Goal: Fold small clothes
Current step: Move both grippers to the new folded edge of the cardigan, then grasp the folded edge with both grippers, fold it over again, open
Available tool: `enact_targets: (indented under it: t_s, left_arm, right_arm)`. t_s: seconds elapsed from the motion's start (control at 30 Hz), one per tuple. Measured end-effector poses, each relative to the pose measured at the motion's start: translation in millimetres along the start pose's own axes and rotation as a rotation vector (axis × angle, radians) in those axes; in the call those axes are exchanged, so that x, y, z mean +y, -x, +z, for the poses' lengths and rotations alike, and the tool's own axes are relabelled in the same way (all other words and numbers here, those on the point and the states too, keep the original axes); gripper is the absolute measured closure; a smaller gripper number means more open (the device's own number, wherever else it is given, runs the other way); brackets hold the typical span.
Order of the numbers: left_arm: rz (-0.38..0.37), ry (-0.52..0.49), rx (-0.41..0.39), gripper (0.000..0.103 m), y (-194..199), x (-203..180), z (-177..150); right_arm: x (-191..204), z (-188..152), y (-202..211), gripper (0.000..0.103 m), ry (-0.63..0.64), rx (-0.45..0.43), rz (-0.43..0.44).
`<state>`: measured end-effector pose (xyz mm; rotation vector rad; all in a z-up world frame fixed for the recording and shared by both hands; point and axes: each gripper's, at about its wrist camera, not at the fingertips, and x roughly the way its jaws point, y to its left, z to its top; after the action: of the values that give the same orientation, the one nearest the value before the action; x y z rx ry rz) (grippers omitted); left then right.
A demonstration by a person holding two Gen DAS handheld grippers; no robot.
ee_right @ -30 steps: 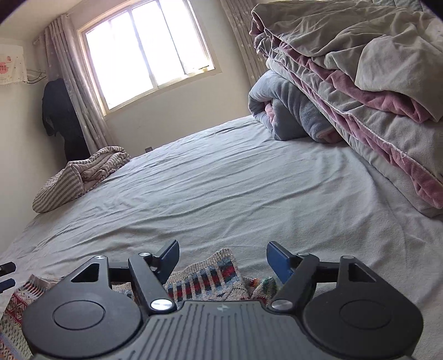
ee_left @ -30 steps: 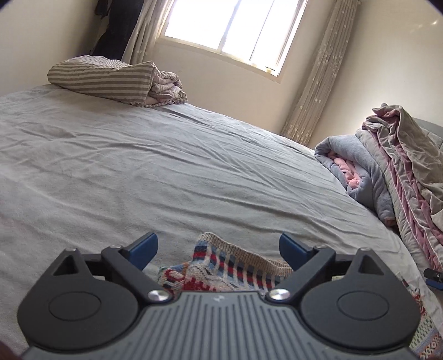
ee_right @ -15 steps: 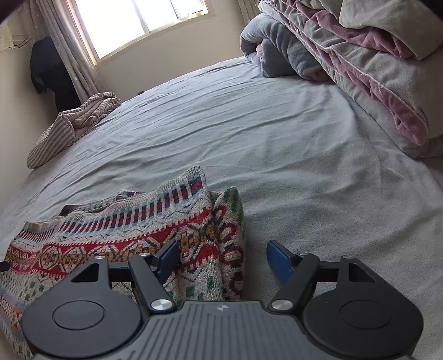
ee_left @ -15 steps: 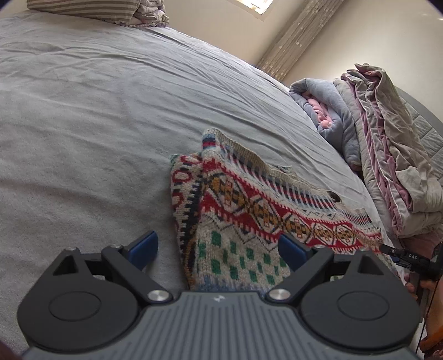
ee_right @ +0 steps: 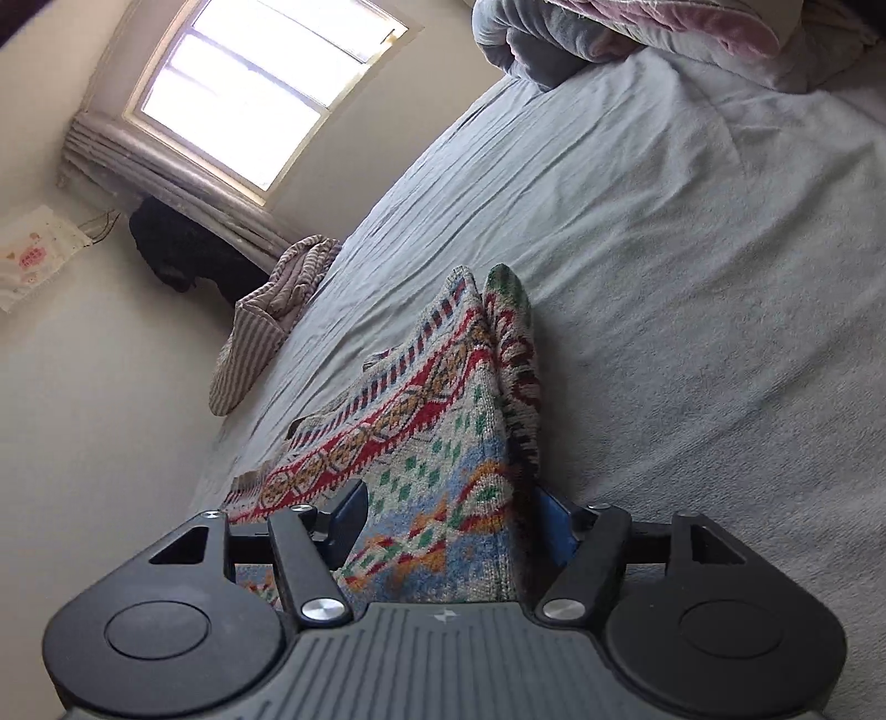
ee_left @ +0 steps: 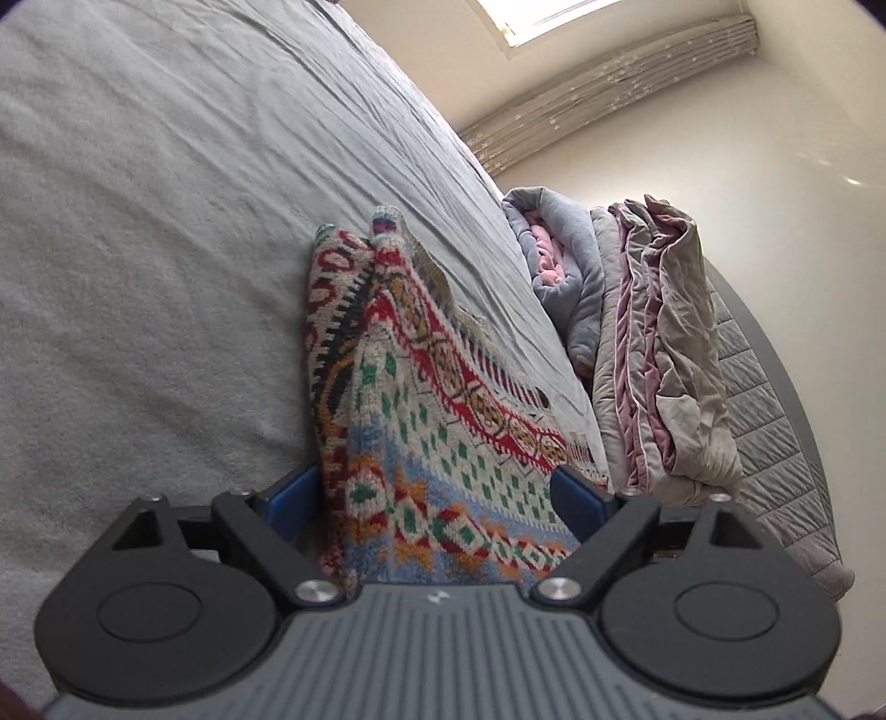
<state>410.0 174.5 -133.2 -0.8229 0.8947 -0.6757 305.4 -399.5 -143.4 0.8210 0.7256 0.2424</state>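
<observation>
A small patterned knit sweater [ee_left: 421,399] in red, blue, green and cream lies on the grey bed sheet [ee_left: 138,277]. Its sleeve is folded along the side edge. My left gripper [ee_left: 437,498] is open, its blue fingers straddling the sweater's near left corner. The same sweater shows in the right wrist view [ee_right: 443,443]. My right gripper [ee_right: 451,512] is open, its fingers straddling the near right corner and the folded sleeve edge. Neither gripper pinches the fabric.
A pile of grey and pink quilts [ee_left: 664,343] lies along the bed's right side, also in the right wrist view [ee_right: 637,33]. A striped folded blanket [ee_right: 266,321] sits at the far end near the window [ee_right: 266,88] and curtains.
Both grippers have rolled sideways and moved in over the sweater's near corners. The sweater, spread flat half a second ago, now lies between each pair of open fingers.
</observation>
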Motion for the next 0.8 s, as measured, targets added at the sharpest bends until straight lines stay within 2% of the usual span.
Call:
enact_targets:
  t_s: [0.03, 0.13, 0.17, 0.2, 0.23, 0.27, 0.3, 0.4, 0.5, 0.67, 0.8]
  left_arm:
    - [-0.009, 0.009, -0.011, 0.026, -7.3, 0.3, -1.6]
    - [-0.056, 0.001, -0.036, 0.029, -21.7, -3.6, -6.8]
    - [-0.054, 0.005, -0.040, 0.033, -25.7, -5.2, -7.7]
    - [-0.031, 0.017, -0.043, 0.049, -28.6, -5.7, -9.1]
    - [0.003, 0.051, -0.038, 0.086, -31.3, -3.8, -10.3]
    - [0.031, 0.097, -0.027, 0.090, -34.0, 0.1, -11.6]
    - [0.036, 0.111, -0.038, 0.091, -32.2, 0.7, -13.4]
    - [0.059, 0.051, -0.076, 0.091, -17.7, -19.5, -18.2]
    - [0.073, 0.035, -0.085, 0.091, 0.0, -40.7, -21.4]
    - [0.122, 0.046, -0.026, 0.091, 44.3, -76.5, -39.7]
    - [0.137, 0.031, 0.033, 0.091, 88.4, -85.5, -77.6]
  right_arm:
    - [5.7, -1.2, -7.5, 0.046, 0.018, -0.002, -0.002]
    - [20.8, -3.4, -25.7, 0.047, 0.027, -0.014, -0.002]
    - [24.7, -4.0, -30.1, 0.056, 0.028, -0.021, -0.014]
    - [27.3, -5.1, -33.6, 0.064, 0.026, -0.024, -0.032]
    - [27.0, -4.4, -38.7, 0.080, 0.003, -0.015, -0.045]
    - [27.4, -4.9, -38.3, 0.082, -0.017, -0.024, -0.051]
    - [30.2, -4.9, -36.7, 0.083, -0.023, -0.029, -0.061]
    - [44.8, -5.9, -24.4, 0.085, 0.003, -0.055, -0.083]
    - [62.9, -4.7, -6.0, 0.087, 0.016, -0.070, -0.069]
    - [94.9, -13.5, 30.4, 0.087, 0.042, -0.008, -0.101]
    - [105.5, -41.6, 67.1, 0.087, 0.066, 0.067, -0.116]
